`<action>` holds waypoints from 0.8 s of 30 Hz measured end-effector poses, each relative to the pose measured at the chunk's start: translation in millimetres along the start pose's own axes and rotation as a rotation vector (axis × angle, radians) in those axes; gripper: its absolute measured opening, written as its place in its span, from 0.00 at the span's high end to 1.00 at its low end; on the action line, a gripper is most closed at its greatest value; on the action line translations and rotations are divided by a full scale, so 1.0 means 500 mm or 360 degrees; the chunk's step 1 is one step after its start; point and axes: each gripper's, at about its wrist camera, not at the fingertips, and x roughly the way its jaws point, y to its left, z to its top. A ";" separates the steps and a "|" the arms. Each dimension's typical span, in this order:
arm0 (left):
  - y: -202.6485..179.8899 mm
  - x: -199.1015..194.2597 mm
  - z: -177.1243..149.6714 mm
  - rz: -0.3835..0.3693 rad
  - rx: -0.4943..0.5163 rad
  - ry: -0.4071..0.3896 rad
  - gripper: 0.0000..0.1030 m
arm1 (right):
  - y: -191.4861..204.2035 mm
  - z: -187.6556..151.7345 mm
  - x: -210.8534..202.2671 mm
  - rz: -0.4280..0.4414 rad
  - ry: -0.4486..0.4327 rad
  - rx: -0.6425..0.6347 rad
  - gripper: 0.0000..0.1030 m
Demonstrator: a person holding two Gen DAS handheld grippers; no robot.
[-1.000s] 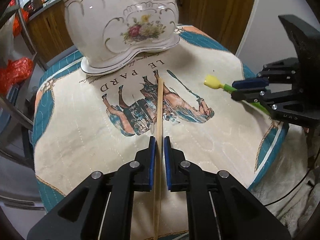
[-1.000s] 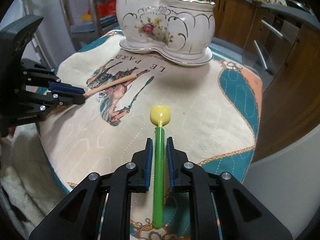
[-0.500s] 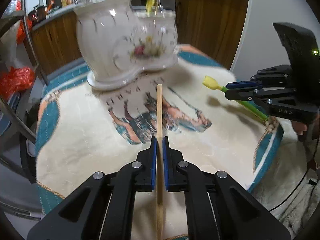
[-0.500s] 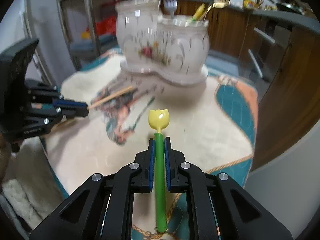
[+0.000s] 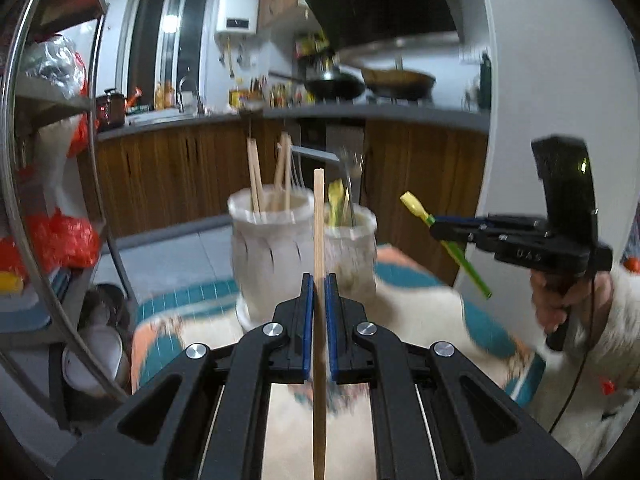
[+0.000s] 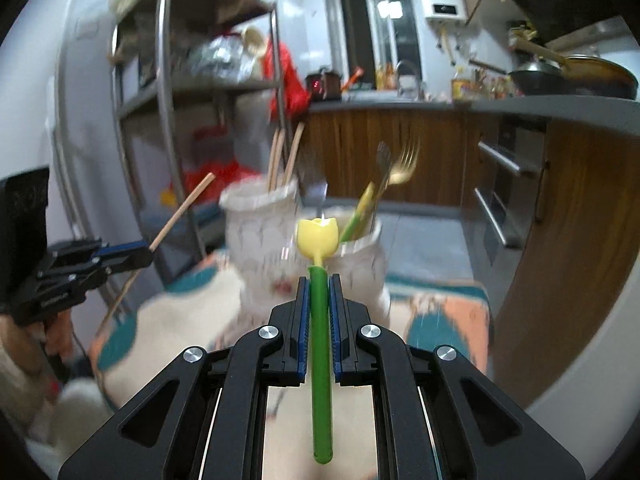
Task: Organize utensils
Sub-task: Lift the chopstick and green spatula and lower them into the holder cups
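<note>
My left gripper [image 5: 319,280] is shut on a wooden chopstick [image 5: 319,224] and holds it lifted, pointing toward the white ceramic two-cup holder [image 5: 272,248]. My right gripper [image 6: 319,280] is shut on a green utensil with a yellow tulip head [image 6: 317,236], also lifted in front of the holder [image 6: 264,224]. The holder's left cup holds several chopsticks [image 5: 256,176]; its right cup [image 6: 360,256] holds forks [image 6: 394,164] and a green-yellow utensil. Each gripper shows in the other's view, the right gripper [image 5: 440,228] and the left gripper [image 6: 148,252]. Both views are motion-blurred.
The holder stands on a round table with a cream, teal and orange cloth [image 5: 420,308]. A metal shelf rack [image 6: 168,128] stands left of the table. Wooden kitchen cabinets [image 6: 580,208] and a counter with pans lie behind.
Both grippers have risen from the tablecloth and tilted up, carrying the chopstick and the green utensil off the cloth. The views now look level at the holder's rim.
</note>
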 end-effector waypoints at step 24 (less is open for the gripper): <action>0.083 0.203 0.179 0.0199 -0.0233 -0.0595 0.94 | -0.074 0.121 0.185 0.0079 -0.0512 0.0355 0.90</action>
